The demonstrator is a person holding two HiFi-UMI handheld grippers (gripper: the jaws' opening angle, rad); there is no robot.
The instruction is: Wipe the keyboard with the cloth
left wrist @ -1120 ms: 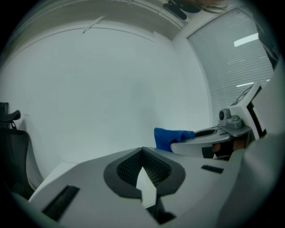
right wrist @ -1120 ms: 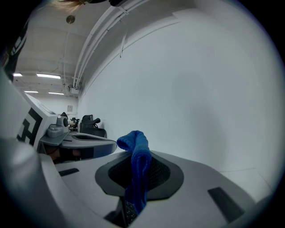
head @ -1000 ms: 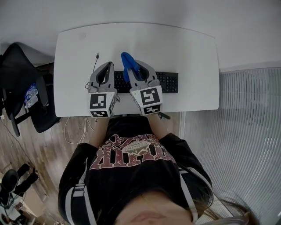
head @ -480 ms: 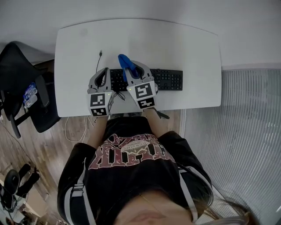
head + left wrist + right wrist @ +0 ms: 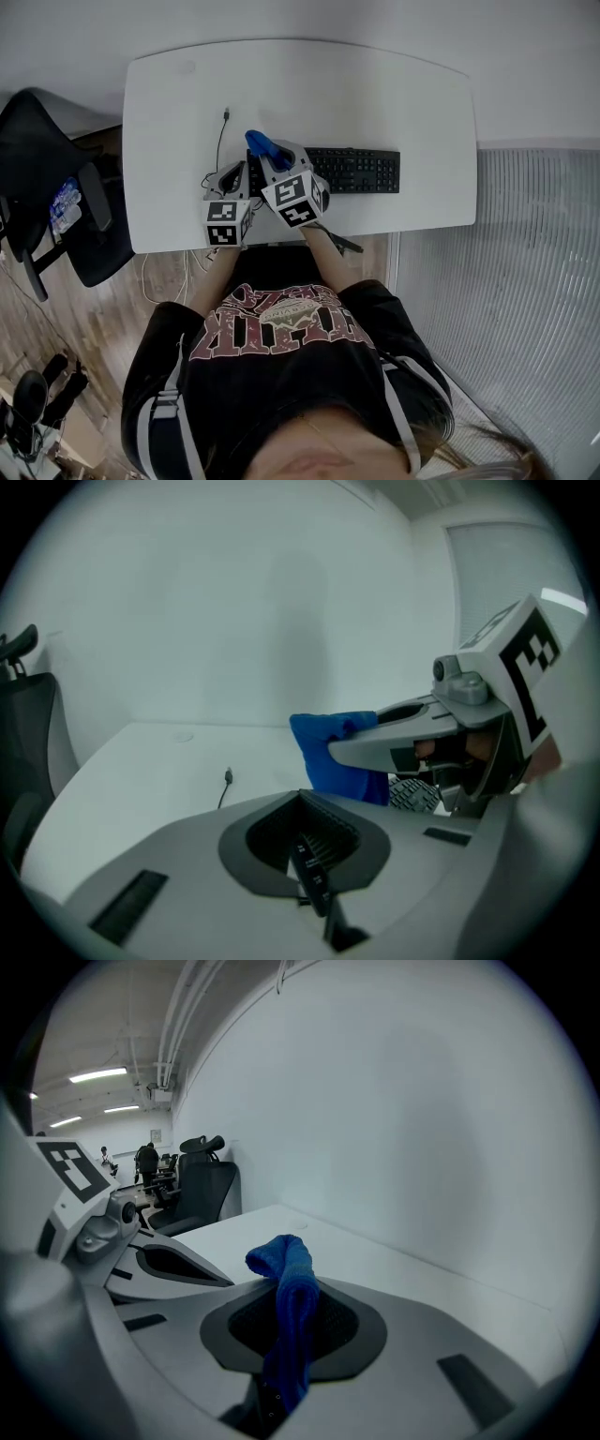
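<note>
White desk point(image 5: 375, 84) holds the black keyboard point(image 5: 361, 171), seen whole only from the head view; the right gripper point(image 5: 291, 1283) view shows jaws pinching the blue cloth point(image 5: 286, 1265) at the keyboard's left end; the left gripper point(image 5: 302, 797), jaws together and empty, sits just beside.

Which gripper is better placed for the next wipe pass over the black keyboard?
Right. The right gripper is shut on the blue cloth and sits over the black keyboard's left end. The left gripper is shut and empty, off to the side.
</note>
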